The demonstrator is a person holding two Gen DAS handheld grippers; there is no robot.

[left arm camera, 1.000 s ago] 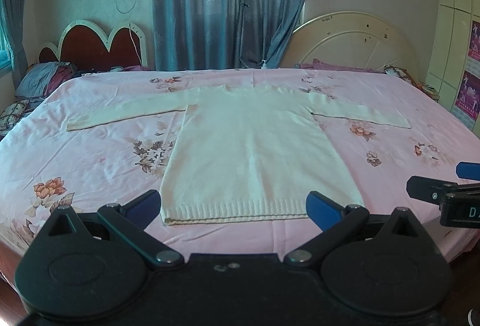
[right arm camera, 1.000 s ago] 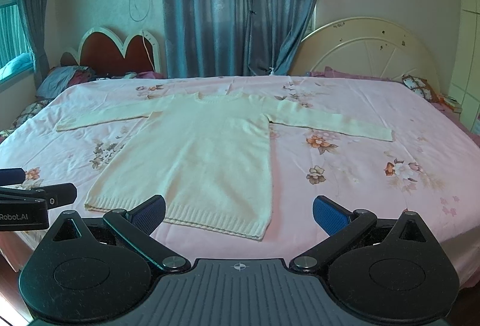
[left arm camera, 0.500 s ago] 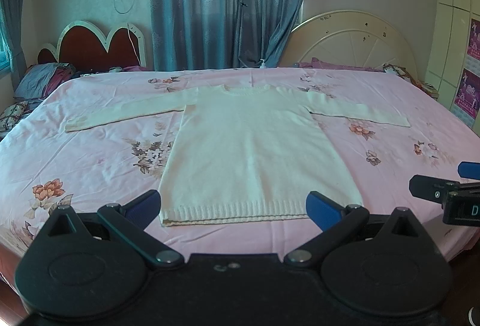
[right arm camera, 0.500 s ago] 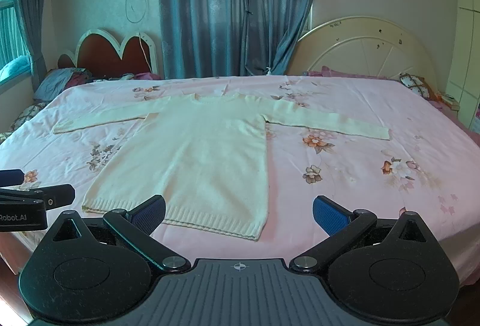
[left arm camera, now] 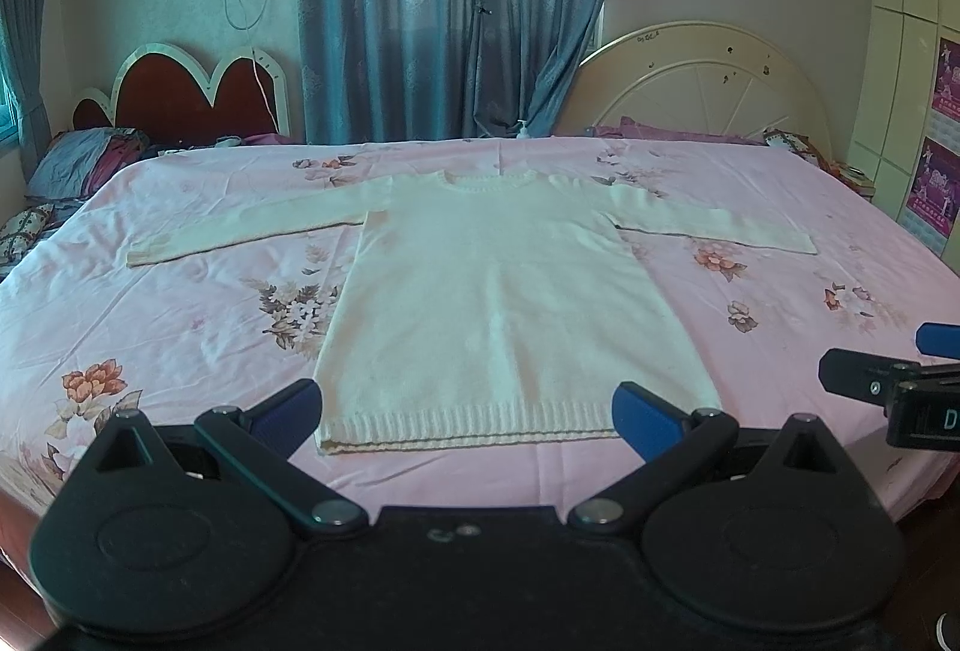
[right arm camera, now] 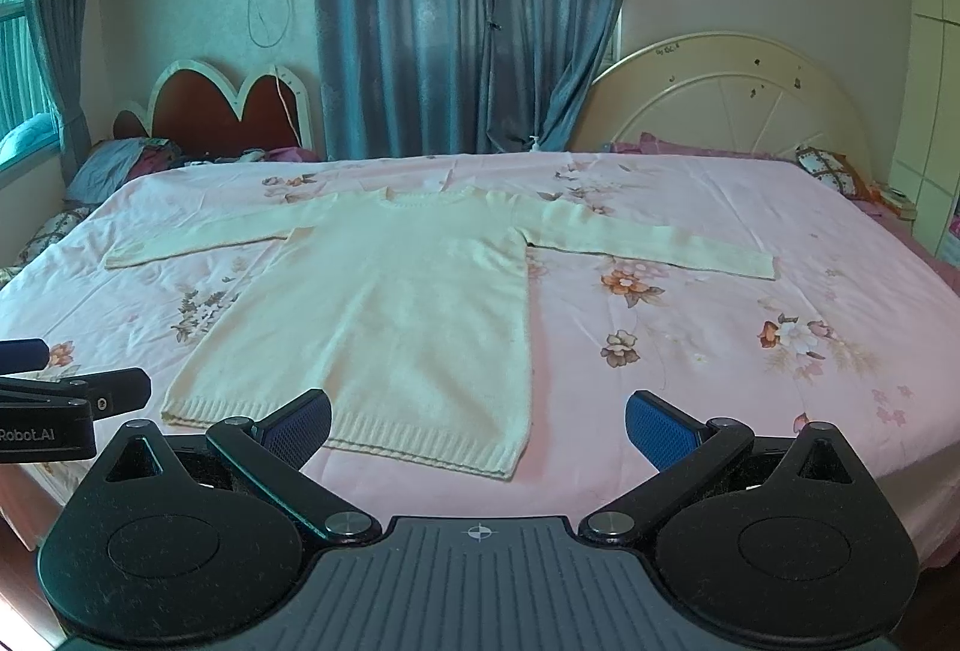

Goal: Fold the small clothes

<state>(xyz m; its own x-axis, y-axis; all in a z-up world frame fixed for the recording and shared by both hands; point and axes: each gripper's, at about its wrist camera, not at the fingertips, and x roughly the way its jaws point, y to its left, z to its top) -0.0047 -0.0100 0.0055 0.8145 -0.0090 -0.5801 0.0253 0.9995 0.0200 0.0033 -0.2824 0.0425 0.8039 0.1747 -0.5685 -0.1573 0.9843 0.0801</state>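
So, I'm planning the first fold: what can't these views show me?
- Sweater hem corners: left wrist view, covered by the left gripper's blue pads.
- Sweater underside: both views, it lies flat on the bed.
- Right gripper: left wrist view, cut by the frame edge.

"Robot.AI" on the left gripper; lone "D" on the right gripper

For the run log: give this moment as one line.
stage: pre-grasp | sweater: flat on bed, sleeves spread, unfolded | left gripper: open, empty, near hem | right gripper: open, empty
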